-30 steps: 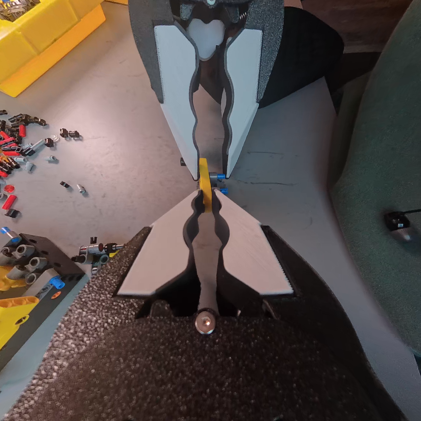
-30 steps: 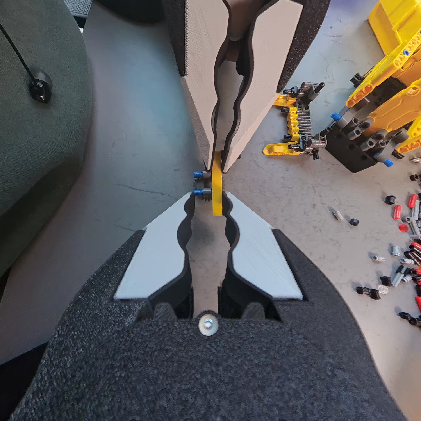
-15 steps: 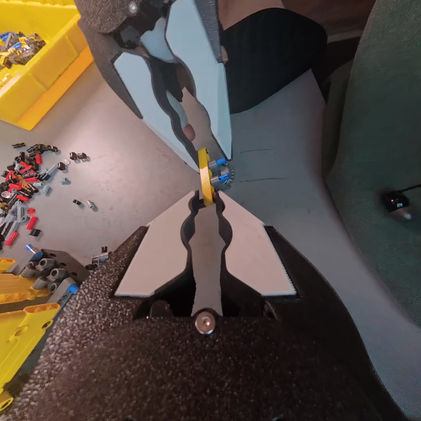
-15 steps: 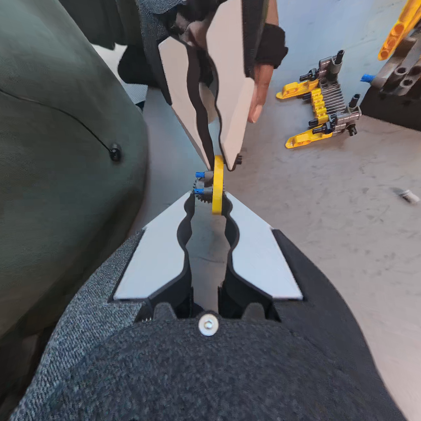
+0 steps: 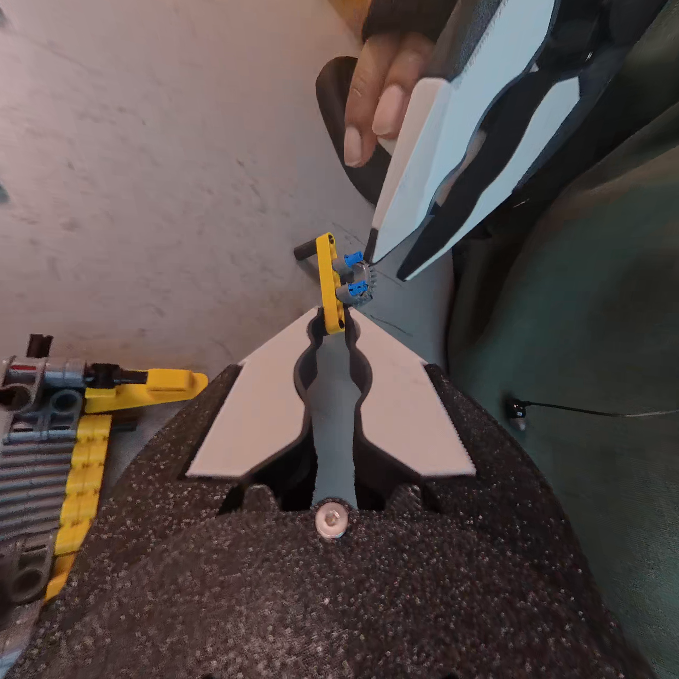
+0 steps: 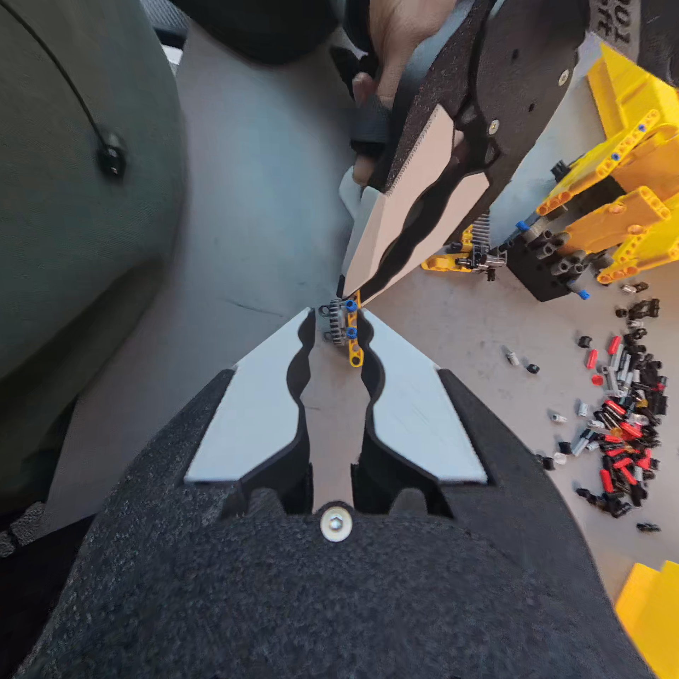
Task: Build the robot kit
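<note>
A yellow bin (image 6: 621, 88) stands at the far edge of the grey table (image 5: 147, 147); its contents are out of sight. Beside it are a yellow-and-black brick model (image 6: 606, 220) and a loose heap of red, black and grey pins (image 6: 624, 433).

The left gripper (image 5: 333, 310) pinches the near end of a yellow beam (image 5: 328, 279) above the table. The right gripper (image 6: 335, 311), which clamped the beam's other end half a second ago, has let go. Its jaws are now parted, and one tip sits just beside the grey gear (image 5: 363, 277).

The beam's long axis runs straight on from the left gripper's fingers, leaning slightly left in the left wrist view. Two blue pins (image 5: 352, 258) and the gear jut sideways towards the right gripper. A black pin (image 5: 303, 252) at the far end points the opposite way.
</note>
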`<state>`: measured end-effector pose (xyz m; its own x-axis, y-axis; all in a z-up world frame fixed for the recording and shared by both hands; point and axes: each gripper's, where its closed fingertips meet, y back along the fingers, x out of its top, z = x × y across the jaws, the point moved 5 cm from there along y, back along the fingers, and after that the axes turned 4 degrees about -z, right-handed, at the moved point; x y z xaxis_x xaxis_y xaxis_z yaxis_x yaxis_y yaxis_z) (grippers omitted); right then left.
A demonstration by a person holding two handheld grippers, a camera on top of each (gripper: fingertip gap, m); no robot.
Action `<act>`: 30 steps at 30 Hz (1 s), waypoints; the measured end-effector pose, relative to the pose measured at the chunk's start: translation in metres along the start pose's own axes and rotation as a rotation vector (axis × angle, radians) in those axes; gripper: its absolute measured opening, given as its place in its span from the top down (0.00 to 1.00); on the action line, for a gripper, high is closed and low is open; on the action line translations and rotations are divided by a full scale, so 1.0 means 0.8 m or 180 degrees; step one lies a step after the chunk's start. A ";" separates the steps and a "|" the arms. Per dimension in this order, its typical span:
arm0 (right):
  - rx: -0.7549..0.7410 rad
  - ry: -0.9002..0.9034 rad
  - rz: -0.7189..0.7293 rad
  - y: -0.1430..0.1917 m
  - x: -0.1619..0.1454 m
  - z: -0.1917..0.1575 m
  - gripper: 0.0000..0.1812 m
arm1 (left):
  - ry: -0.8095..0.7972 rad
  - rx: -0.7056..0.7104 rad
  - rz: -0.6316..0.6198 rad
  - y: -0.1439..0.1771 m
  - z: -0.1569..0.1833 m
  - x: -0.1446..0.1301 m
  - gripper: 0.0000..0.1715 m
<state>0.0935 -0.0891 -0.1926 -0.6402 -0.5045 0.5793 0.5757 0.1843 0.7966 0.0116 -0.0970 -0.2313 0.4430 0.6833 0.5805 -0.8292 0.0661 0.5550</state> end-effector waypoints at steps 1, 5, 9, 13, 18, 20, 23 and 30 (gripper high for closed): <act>-0.0068 0.0037 -0.0122 -0.005 -0.003 0.003 0.92 | 0.0053 -0.0059 0.0005 0.001 -0.002 0.000 0.94; -0.0003 0.0109 -0.0384 -0.014 -0.003 0.009 0.96 | 0.0132 -0.0089 0.0064 0.005 -0.007 0.001 0.94; 0.0165 0.0024 -0.0623 -0.018 0.000 0.022 0.96 | -0.0277 0.0214 0.0070 0.011 -0.004 0.000 0.86; 0.0478 -0.0371 -0.0735 -0.020 0.006 0.043 0.96 | -0.0942 0.0933 -0.0032 0.014 -0.012 -0.001 0.94; 0.0732 -0.0501 -0.0971 -0.025 0.010 0.056 0.96 | -0.1046 0.1104 -0.0006 0.017 -0.018 -0.001 0.96; 0.0757 -0.0411 -0.1063 -0.026 0.012 0.055 0.97 | -0.1023 0.1079 -0.0003 0.017 -0.018 -0.001 0.96; 0.0797 -0.0347 -0.1197 -0.028 0.014 0.055 0.97 | -0.0982 0.1033 -0.0001 0.017 -0.019 -0.001 0.96; 0.0971 -0.0334 -0.1275 -0.046 0.012 0.042 0.98 | -0.0976 0.1072 -0.0055 0.014 -0.020 -0.005 0.94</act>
<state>0.0490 -0.0725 -0.2105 -0.8368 -0.5014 0.2201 0.1102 0.2395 0.9646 -0.0044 -0.0875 -0.2368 0.5782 0.4339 0.6909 -0.6862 -0.1994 0.6995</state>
